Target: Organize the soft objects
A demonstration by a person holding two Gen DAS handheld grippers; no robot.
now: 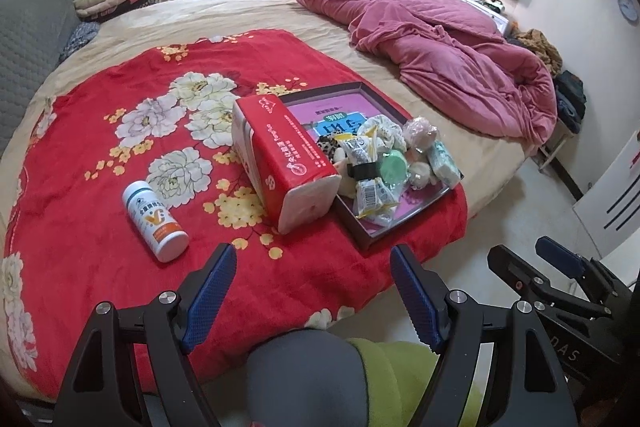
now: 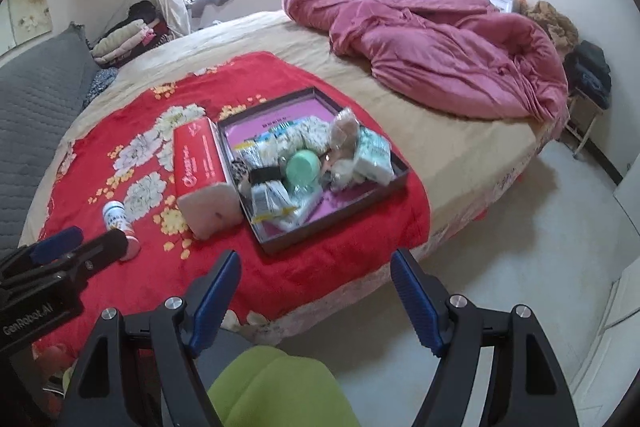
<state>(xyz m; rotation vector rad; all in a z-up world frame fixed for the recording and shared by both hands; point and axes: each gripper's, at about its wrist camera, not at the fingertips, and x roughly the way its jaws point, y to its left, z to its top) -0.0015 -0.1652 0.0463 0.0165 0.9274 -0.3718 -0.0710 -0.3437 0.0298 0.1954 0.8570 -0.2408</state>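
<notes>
Left wrist view shows the left gripper (image 1: 312,291) with jaws spread wide and empty above the red blanket (image 1: 100,163); the right gripper (image 2: 316,295) is likewise agape and empty. A good approach probably descends squarely over one item. At one o'clock, the shallow box (image 1: 370,235) holds packets, a green puck (image 1: 394,163) and wrapped soft pieces; the tissue pack (image 1: 280,155) leans against its left wall, and the bottle (image 1: 154,223) lies at eleven o'clock.
</notes>
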